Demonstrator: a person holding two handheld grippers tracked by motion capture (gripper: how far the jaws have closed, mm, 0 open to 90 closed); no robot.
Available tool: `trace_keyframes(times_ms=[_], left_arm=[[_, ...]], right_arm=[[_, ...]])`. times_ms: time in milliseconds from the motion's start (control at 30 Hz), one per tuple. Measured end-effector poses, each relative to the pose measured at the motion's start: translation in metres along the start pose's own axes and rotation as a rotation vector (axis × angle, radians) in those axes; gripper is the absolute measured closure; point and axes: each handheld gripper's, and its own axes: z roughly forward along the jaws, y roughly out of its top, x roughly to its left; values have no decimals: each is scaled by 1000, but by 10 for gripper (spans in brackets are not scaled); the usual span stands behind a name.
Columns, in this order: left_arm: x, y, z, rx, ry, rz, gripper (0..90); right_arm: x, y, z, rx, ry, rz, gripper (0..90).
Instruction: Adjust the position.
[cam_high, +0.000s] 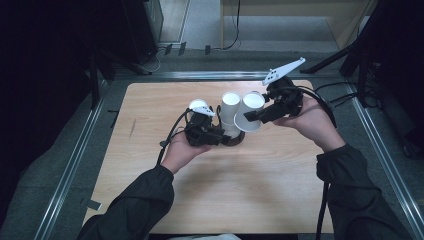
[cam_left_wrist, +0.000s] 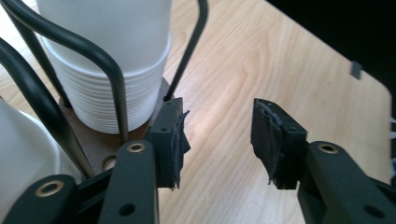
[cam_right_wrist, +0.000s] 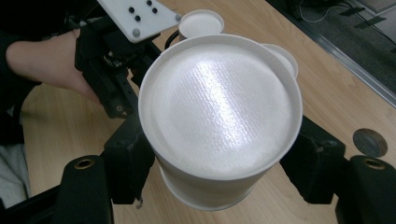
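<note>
I have the right gripper just right of centre in the high view, and its jaws are clamped on the sides of a white paper cup. In the right gripper view that cup sits in the middle of the frame with its flat bottom turned toward the camera, a black jaw pressing on it from each side. It is lifted off the desk and tilted.

My left gripper is just left of centre in the high view, low against a black wire holder on a dark base. Its jaws stand apart with nothing between them; in the left gripper view I see bare wood in the gap, and the left-hand jaw is just beside the holder's base and wire rods. A stack of white cups stands inside those wires at the upper left of that frame, with another cup at the lower left edge.

In the high view, the stack rises beside the held cup, the two very close; I cannot tell whether they touch. One more cup shows behind the left gripper's white plate.
</note>
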Motion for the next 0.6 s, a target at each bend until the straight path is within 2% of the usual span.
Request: trace_keyframes(times_ms=[367,433,600], left_arm=[[1,-15,-12,18,-82,84,373],[1,-17,-14,29,-91,94,368],[0,-22,-18,11,-115,98,352]], right_arm=[[11,-27,14,7,34,-26,315],[14,-32,17,8,39,-31,314],[20,-41,27,10,55,-39,314]])
